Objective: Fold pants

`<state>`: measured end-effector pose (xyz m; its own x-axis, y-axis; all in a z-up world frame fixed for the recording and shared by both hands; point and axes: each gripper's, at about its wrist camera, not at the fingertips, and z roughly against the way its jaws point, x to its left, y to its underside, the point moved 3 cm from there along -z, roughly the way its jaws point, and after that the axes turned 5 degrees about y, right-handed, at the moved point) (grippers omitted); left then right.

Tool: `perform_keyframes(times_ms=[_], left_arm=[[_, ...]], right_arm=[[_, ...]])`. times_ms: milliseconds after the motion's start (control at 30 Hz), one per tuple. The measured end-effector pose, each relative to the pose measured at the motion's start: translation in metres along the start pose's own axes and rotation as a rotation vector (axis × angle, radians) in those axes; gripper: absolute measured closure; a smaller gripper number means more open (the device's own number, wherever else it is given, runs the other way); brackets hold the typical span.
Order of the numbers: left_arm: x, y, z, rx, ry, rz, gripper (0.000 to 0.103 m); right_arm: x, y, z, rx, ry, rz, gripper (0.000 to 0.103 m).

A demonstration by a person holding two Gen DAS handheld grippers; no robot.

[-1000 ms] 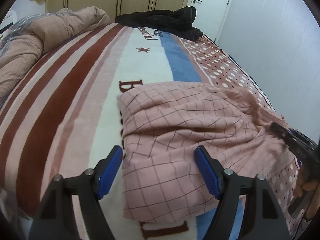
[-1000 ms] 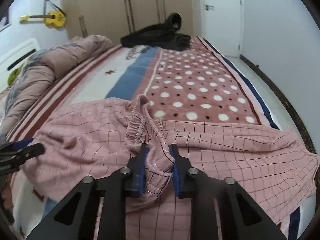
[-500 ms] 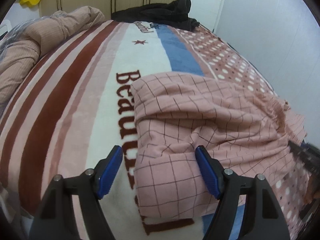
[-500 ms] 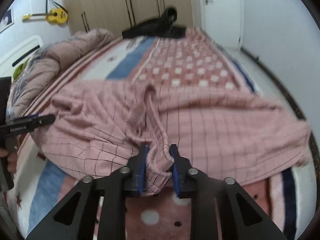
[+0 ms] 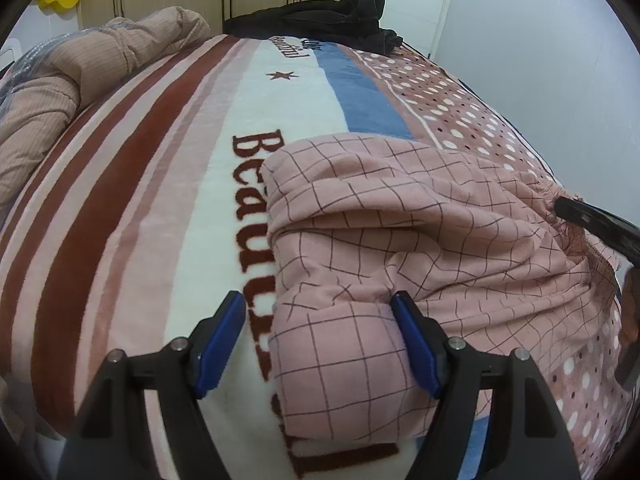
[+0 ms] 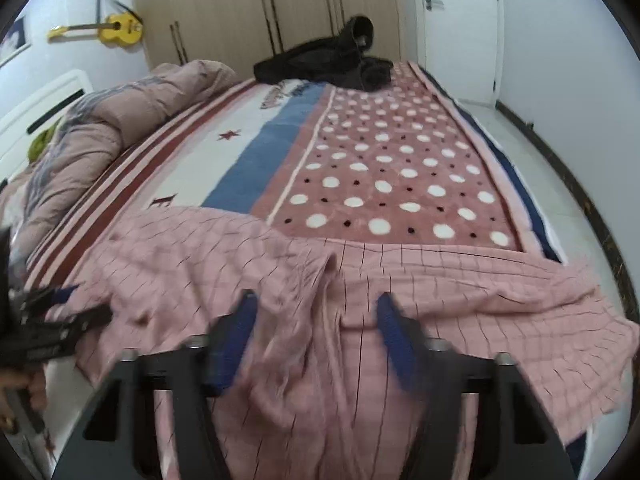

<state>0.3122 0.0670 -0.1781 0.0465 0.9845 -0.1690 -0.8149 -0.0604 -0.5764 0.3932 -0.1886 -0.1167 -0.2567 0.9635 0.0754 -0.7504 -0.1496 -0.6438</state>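
Observation:
Pink checked pants (image 5: 400, 216) lie spread across the near end of the bed; they also show in the right wrist view (image 6: 280, 264), with one leg reaching right toward the bed's edge. My left gripper (image 5: 320, 344) is open, low over the folded left end of the pants, one finger on each side of the fold. My right gripper (image 6: 314, 336) is open and blurred with motion, just over the rumpled waistband, holding nothing. The right gripper's dark finger (image 5: 592, 220) shows at the right edge of the left wrist view.
The bed has a striped, lettered and dotted blanket (image 5: 200, 160). A pink duvet (image 5: 60, 80) is bunched at the left. A black garment (image 6: 328, 60) lies at the far end. Wardrobes, a door and a yellow guitar (image 6: 116, 30) line the walls. Floor (image 6: 560, 184) runs along the right.
My right gripper pulled the waistband toward the near edge, then opened and let it go. My left gripper stayed open and moved lower and closer over the pants' left end.

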Motion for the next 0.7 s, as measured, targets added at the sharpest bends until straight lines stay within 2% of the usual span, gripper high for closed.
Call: perform_keyframes(times_ms=[33, 167, 300, 433, 533, 600, 633, 667, 700], left_arm=[[0.0, 0.0, 0.0, 0.0, 0.002, 0.001, 0.031], [0.002, 0.002, -0.002, 0.002, 0.016, 0.012, 0.031], [0.003, 0.002, -0.002, 0.006, 0.028, 0.018, 0.031], [0.002, 0.002, 0.003, 0.003, 0.028, 0.008, 0.031], [0.002, 0.002, 0.009, -0.001, 0.031, 0.01, 0.032], [0.001, -0.001, 0.02, -0.03, 0.035, 0.007, 0.032], [0.0, -0.003, 0.025, -0.048, 0.036, 0.007, 0.032], [0.0, -0.005, 0.03, -0.065, 0.039, 0.008, 0.032], [-0.001, -0.01, 0.039, -0.092, 0.05, 0.016, 0.032]], right_arm=[[-0.003, -0.002, -0.008, 0.022, -0.007, -0.003, 0.095], [-0.02, -0.007, -0.016, 0.003, 0.122, 0.018, 0.1], [-0.036, -0.006, -0.02, 0.019, 0.125, -0.004, 0.1], [-0.037, -0.01, -0.017, -0.008, 0.2, 0.014, 0.1], [-0.038, -0.011, -0.026, 0.038, 0.193, 0.02, 0.098], [-0.033, -0.009, -0.024, 0.052, 0.182, 0.039, 0.094], [-0.032, -0.008, -0.019, 0.041, 0.185, 0.036, 0.086], [-0.032, -0.009, -0.008, 0.008, 0.18, 0.025, 0.078], [-0.031, -0.009, 0.002, -0.02, 0.172, 0.017, 0.077]])
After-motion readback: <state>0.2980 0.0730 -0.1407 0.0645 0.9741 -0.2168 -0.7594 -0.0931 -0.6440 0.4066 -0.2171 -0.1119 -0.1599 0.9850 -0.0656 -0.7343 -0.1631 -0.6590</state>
